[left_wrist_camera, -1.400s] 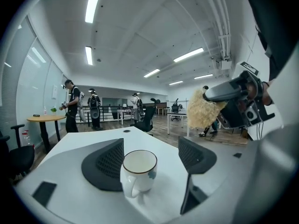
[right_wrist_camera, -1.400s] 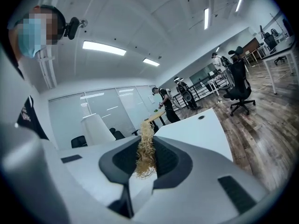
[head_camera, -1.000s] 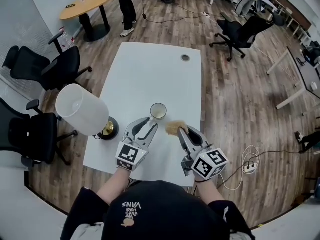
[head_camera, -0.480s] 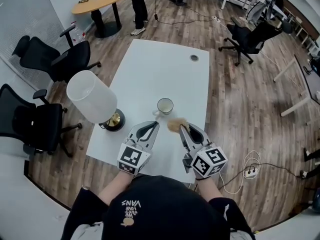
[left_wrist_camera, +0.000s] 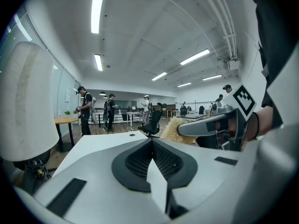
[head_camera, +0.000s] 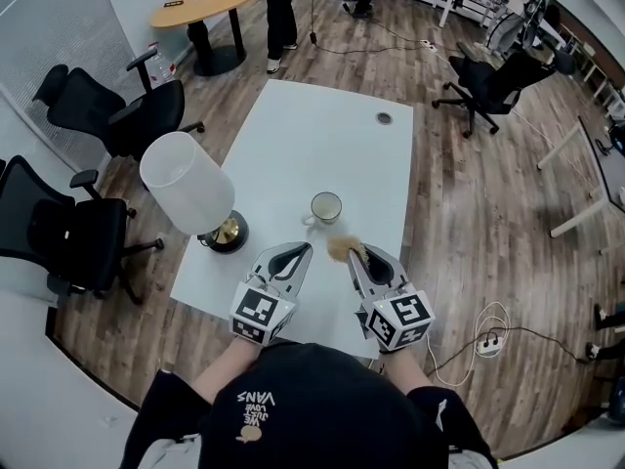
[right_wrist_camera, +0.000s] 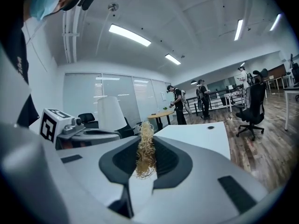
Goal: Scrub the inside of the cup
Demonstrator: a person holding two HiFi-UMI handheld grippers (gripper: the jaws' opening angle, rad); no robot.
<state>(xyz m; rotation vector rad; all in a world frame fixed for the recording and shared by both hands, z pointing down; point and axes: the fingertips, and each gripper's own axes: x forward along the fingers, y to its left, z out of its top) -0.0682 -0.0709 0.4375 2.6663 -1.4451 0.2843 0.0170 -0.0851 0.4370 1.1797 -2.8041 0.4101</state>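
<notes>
A white cup with a handle on its left stands upright on the white table, near the table's right side. My left gripper lies just short of the cup, to its near left; its jaws have just closed and are shut with nothing between them. My right gripper is beside it, shut on a tan fibrous scrubber that sticks out of the jaws towards the cup. Neither gripper touches the cup. The cup is hidden in both gripper views.
A white-shaded lamp with a brass base stands on the table's left edge, close to my left gripper. A cable grommet sits at the far end. Office chairs and people are around the table.
The left gripper's jaws, open a second ago close to the cup, are now shut and lie a little farther back from it. The right gripper keeps hold of the scrubber.
</notes>
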